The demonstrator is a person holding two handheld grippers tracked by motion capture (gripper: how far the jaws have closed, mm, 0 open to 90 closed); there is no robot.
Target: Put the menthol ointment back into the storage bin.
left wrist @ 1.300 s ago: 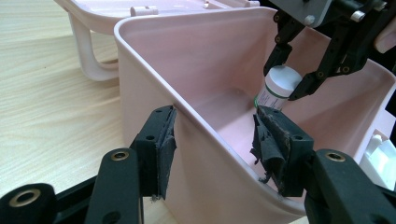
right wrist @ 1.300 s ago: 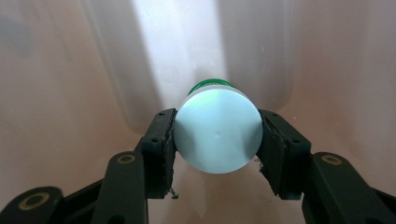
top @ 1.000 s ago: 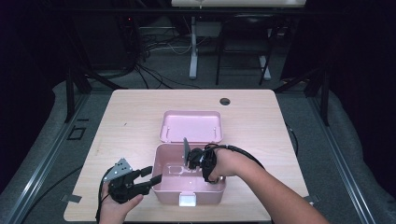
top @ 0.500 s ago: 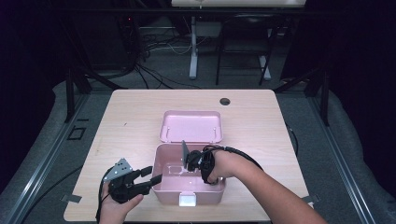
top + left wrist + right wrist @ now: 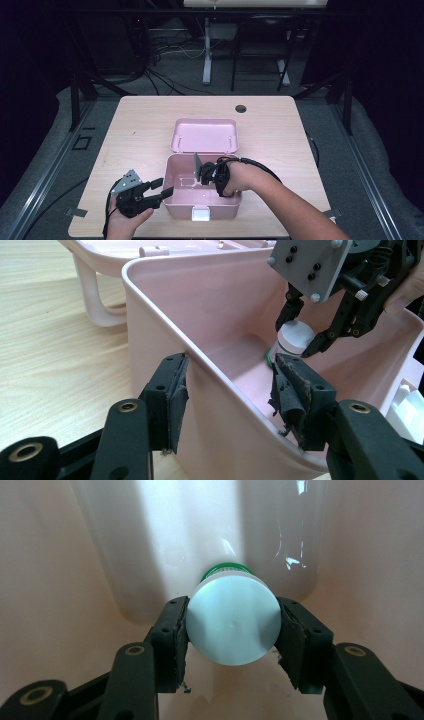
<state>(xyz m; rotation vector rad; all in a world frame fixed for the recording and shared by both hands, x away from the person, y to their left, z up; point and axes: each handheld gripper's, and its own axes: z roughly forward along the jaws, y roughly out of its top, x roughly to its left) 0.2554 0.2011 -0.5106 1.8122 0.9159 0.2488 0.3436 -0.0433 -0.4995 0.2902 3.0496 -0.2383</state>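
Your right gripper (image 5: 232, 630) clenches the small white-capped plastic bottle (image 5: 233, 626) by its smooth cap, light but slippery, while your left gripper (image 5: 227, 395) straddles the pink plastic box (image 5: 210, 300) wall at nine o'clock, released.

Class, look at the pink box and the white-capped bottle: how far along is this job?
Done: the lid is swung open and lies back on the table. In hand: the left hand-held gripper straddles the pink box wall, steadying it, while the right hand-held gripper is shut on the white-capped bottle down inside the box. Left, probably: either lifting the bottle out or letting go of it there.
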